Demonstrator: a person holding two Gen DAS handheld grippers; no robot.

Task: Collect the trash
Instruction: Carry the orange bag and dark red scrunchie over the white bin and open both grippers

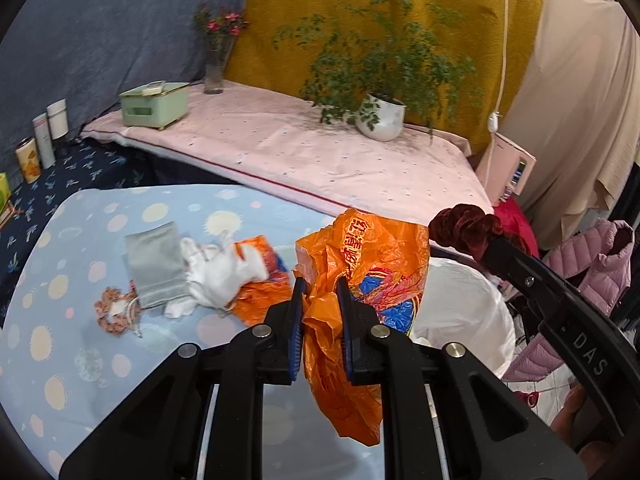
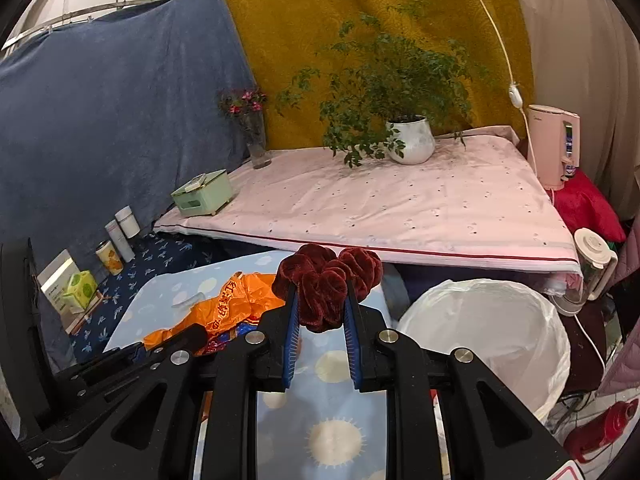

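Here, left gripper (image 1: 320,284) clamps one orange bag (image 1: 360,280), right gripper (image 2: 320,298) one maroon scrunchie (image 2: 326,280), beside one white-lined bin (image 2: 484,328)

A blue cloth (image 2: 112,92), a mustard-yellow blanket (image 2: 360,12) and a beige curtain (image 2: 580,40) hang as the back wall. Before them stands a bench under a pink sheet (image 2: 400,204), bearing a potted plant (image 2: 412,140), a flower vase (image 2: 256,140) and a green box (image 2: 204,198). The floor (image 2: 600,404) is light tile.
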